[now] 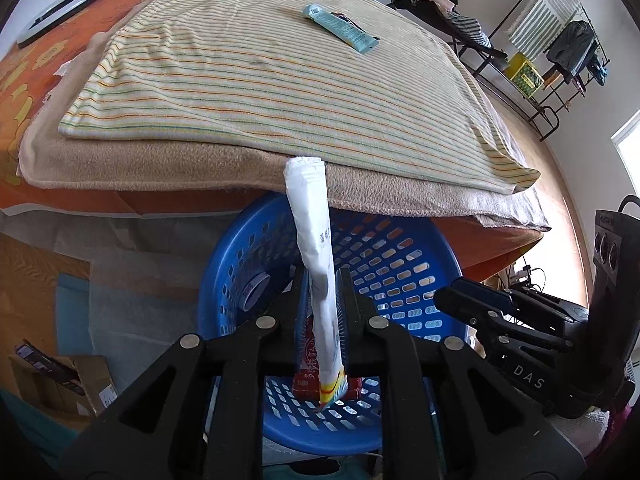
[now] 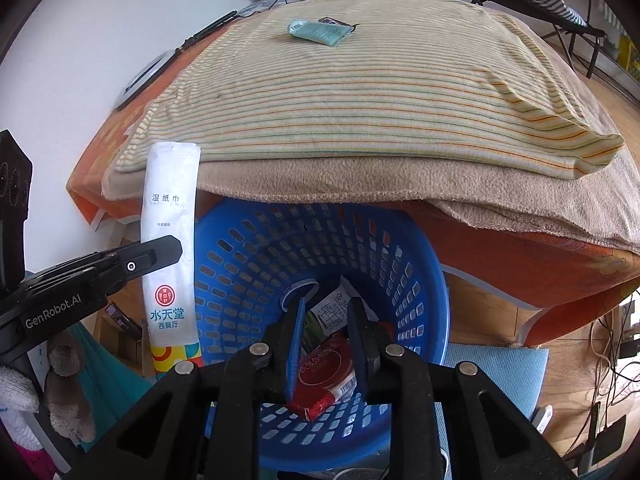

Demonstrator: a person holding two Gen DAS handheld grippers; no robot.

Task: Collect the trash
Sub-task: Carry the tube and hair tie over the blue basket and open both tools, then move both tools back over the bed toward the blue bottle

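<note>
My left gripper (image 1: pixel 323 280) is shut on a long white wet-wipe packet (image 1: pixel 316 248), held upright over the blue perforated basket (image 1: pixel 404 264); the packet also shows in the right wrist view (image 2: pixel 170 248). My right gripper (image 2: pixel 326 312) hangs over the basket (image 2: pixel 248 248) with its jaws a little apart and nothing between them. A red wrapper (image 2: pixel 330 368) and other wrappers lie in the basket. A light blue packet (image 1: pixel 340 28) lies far back on the striped cloth (image 1: pixel 260 80), with a dark wrapper beside it.
The table is covered by a beige blanket (image 2: pixel 360 180) and an orange cloth (image 2: pixel 520 256). Cardboard boxes (image 1: pixel 68 384) sit on the floor at left. A clothes rack (image 1: pixel 560 48) and a chair stand at the far right.
</note>
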